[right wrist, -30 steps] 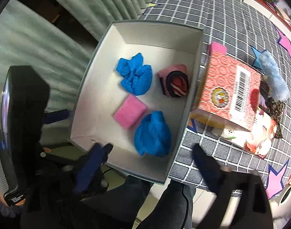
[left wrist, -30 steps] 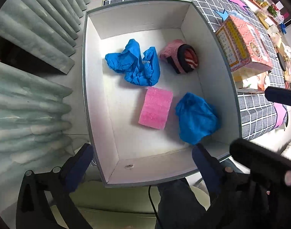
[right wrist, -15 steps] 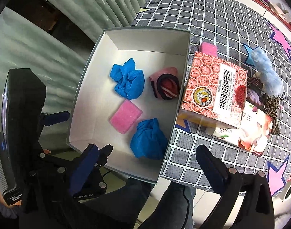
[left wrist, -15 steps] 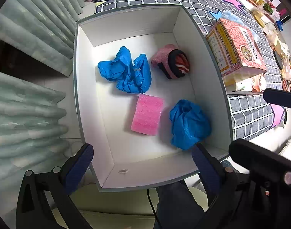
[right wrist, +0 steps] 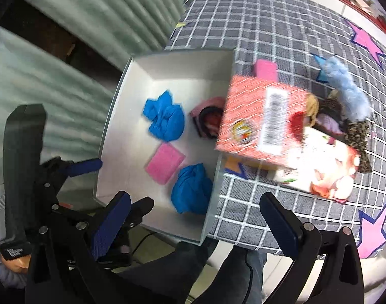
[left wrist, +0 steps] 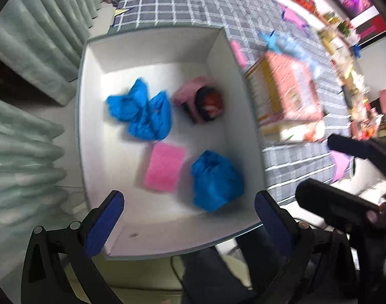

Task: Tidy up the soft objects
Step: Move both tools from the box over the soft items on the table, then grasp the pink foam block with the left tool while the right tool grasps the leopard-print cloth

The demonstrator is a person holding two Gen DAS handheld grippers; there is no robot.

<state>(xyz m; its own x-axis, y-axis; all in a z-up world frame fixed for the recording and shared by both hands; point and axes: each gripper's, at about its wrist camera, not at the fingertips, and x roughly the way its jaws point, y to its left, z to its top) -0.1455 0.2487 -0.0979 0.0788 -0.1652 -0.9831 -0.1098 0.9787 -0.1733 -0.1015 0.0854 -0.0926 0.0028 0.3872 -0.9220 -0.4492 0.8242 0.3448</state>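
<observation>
A grey checked surface (right wrist: 281, 35) carries a white open box (left wrist: 91, 116) at its left near corner. Inside the box lie four soft things. A crumpled blue cloth (left wrist: 142, 112) sits far left, and a second blue bundle (left wrist: 215, 179) sits near right; both look light and limp, so pinch a raised fold and expect them to sag. A flat pink sponge (left wrist: 165, 169) lies between them, its long axis running near to far, slightly tilted; it looks squashy, so take it across its short sides. A pink and black rolled item (left wrist: 204, 101) rests far right against the box wall, its open end turned to the right.

Just right of the box stands a red patterned carton (right wrist: 263, 116). Beyond it, still on the surface, lie a fluffy pale blue piece (right wrist: 345, 88), long axis running near to far, and a small pink sponge (right wrist: 265, 69).

Your left gripper (left wrist: 187, 217) and right gripper (right wrist: 195, 224) both hover near the box's near edge, fingers spread wide, holding nothing.
</observation>
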